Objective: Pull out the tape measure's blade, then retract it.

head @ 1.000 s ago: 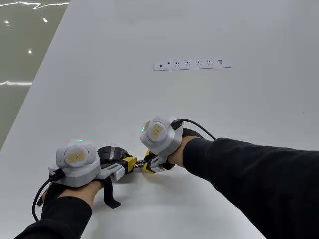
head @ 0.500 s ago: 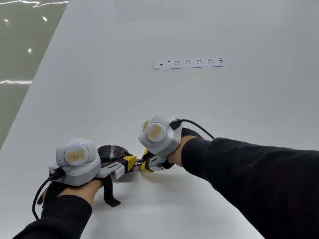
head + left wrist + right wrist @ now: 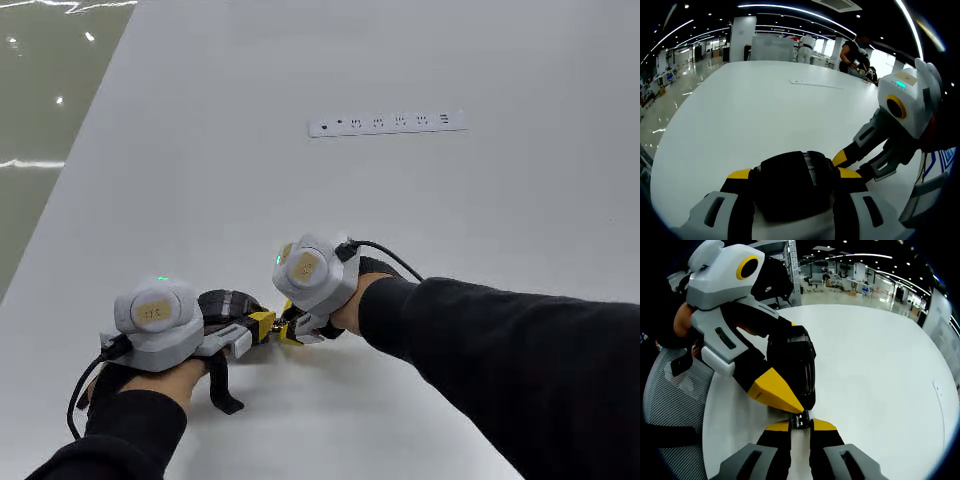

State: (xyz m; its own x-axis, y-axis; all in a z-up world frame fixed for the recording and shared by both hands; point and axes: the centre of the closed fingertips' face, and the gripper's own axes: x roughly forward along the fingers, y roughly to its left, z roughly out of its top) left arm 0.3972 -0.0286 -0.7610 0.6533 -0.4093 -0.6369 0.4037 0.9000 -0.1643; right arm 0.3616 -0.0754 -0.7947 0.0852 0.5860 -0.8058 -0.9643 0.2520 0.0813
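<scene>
A black tape measure [image 3: 795,190] sits between the yellow-tipped jaws of my left gripper [image 3: 795,174], which is shut on its case. In the head view this gripper [image 3: 255,325] holds the case [image 3: 225,304] low on the white table at the near left. My right gripper [image 3: 801,424] is shut on the blade's hook end [image 3: 800,419], close against the black case [image 3: 792,365]. Only a very short bit of blade shows. In the head view the right gripper [image 3: 287,333] nearly touches the left one's tips. A black strap [image 3: 220,385] hangs from the case.
A white power strip [image 3: 387,124] lies far back on the white table [image 3: 250,150], also seen as the power strip [image 3: 815,84] in the left gripper view. The table's left edge drops to a shiny floor [image 3: 40,100]. People stand at benches in the background [image 3: 855,52].
My right gripper has moved a little left, toward the case, so the gap between the two grippers has shrunk. The left gripper and case stay almost still.
</scene>
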